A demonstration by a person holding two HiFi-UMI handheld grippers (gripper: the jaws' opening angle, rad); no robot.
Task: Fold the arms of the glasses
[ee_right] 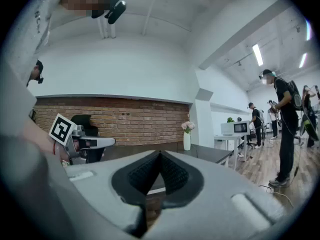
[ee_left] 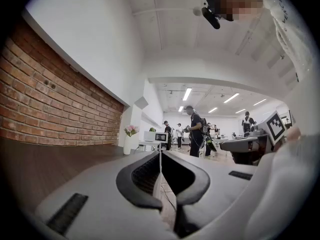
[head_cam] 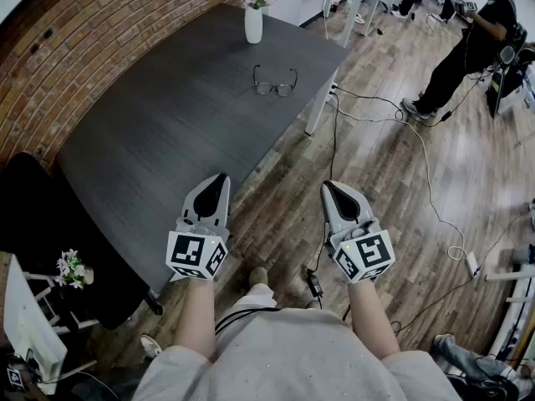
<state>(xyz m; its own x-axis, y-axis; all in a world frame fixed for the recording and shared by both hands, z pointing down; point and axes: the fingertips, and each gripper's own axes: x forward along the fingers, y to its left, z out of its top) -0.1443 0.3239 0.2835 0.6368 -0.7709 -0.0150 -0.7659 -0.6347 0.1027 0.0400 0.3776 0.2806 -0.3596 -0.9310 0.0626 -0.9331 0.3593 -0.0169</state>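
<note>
Holds left gripper (head_cam: 219, 179) and right gripper (head_cam: 331, 187) level near the body, jaws pressed together on nothing. Probably a ready pose before reaching. Leaves glasses (head_cam: 275, 82) far across the table (head_cam: 150, 149), arms apparently unfolded, well apart from both.

Seen: one glasses (head_cam: 275, 83), one vase (head_cam: 253, 25), one table (head_cam: 167, 140) — plus two grippers: left gripper (head_cam: 219, 179), right gripper (head_cam: 330, 187).
</note>
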